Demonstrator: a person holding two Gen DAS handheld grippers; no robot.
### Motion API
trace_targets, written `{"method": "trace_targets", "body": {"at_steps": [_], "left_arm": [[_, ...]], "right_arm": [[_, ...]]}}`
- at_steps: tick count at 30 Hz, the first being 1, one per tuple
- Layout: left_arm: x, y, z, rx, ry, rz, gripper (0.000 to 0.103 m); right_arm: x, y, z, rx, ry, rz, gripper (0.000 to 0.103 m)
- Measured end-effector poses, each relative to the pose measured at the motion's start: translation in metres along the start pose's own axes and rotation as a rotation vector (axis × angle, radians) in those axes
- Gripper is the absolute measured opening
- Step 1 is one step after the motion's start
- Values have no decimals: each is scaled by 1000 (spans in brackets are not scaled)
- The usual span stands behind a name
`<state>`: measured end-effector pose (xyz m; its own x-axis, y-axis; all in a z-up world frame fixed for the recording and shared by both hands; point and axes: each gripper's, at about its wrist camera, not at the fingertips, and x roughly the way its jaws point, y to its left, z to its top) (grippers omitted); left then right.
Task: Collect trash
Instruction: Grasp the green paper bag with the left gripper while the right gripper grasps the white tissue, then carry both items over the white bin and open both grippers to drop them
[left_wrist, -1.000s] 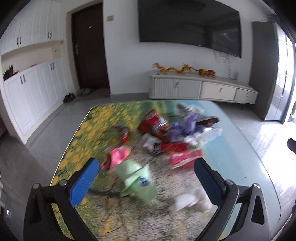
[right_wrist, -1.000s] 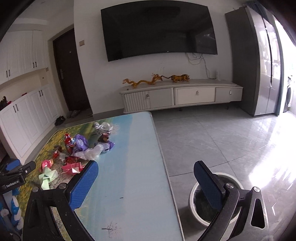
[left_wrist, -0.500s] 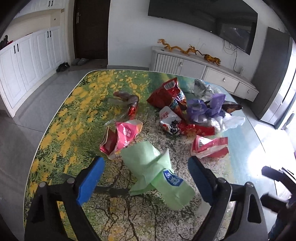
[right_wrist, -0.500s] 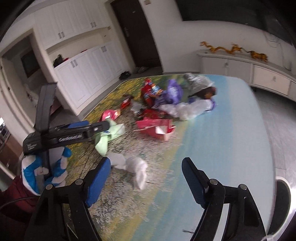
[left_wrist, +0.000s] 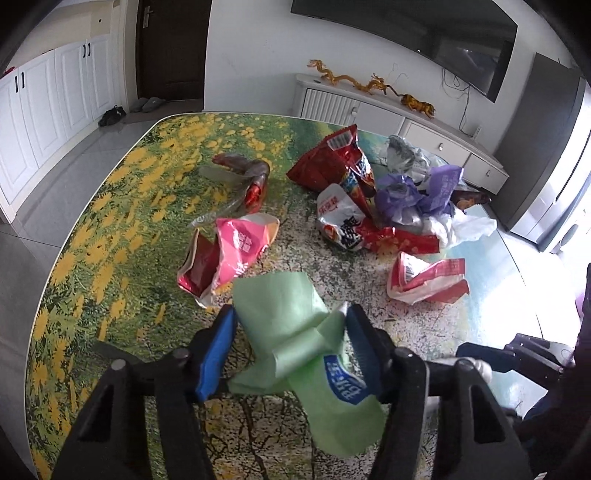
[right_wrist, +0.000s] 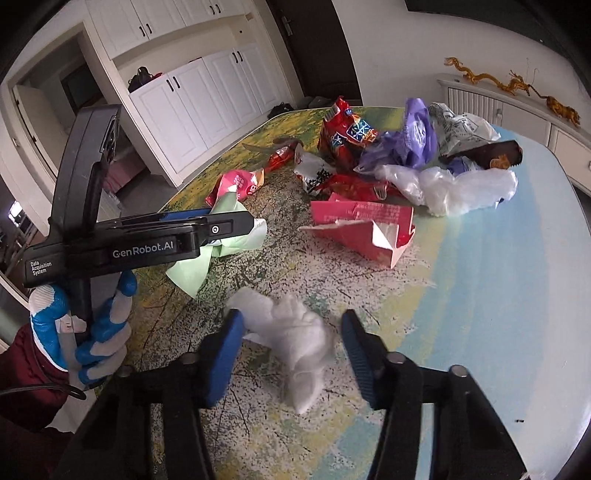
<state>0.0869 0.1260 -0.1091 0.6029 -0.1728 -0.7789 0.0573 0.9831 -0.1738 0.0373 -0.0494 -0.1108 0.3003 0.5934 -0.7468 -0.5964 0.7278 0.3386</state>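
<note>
Left gripper (left_wrist: 290, 334): partly closed around green wrapper (left_wrist: 295, 354), pads beside or touching its crumpled middle; firm pinch cannot be confirmed. Right gripper (right_wrist: 291, 332): open, straddling white tissue wad (right_wrist: 295, 343) on table (right_wrist: 498, 295), left pad touching, right pad apart.

Hazards:
- Thin green film prone to sliding out if lifted before full closure.
- Loose tissue likely to shed or tear if pinched at one edge only.
- Grippers close together; collision possible if both lifted inward.
- Remaining wrappers, including pink packet (left_wrist: 236, 251) and red carton (right_wrist: 365, 225), easily dragged or scattered by hanging film.
</note>
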Motion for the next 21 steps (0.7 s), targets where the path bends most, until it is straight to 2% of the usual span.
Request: {"method": "trace_targets", "body": {"at_steps": [2,4,5,10,15,21], "left_arm": [[-3,-3,-2,8,-6,-2,47],[-7,-7,-4,21,-13,-3,39],[-9,-9,-4,28,-18,-3,38],[-28,-16,-6,45,-45,-17,29],[-49,-31,-1,74,-86,-32,27],[-65,-77,12,172,-120,-95,27]], "right_arm": [[-3,-1,-3,-1,-6,6,29],[-7,-3,-6,6,-17,12,25],[-10,-4,-8,12,-28,18,24],[-35,-7,-15,38,-99,11,22],[-77,-25,-28,104,-200,-41,22],[-144,-77,-50,245,-336,-212,22]]}}
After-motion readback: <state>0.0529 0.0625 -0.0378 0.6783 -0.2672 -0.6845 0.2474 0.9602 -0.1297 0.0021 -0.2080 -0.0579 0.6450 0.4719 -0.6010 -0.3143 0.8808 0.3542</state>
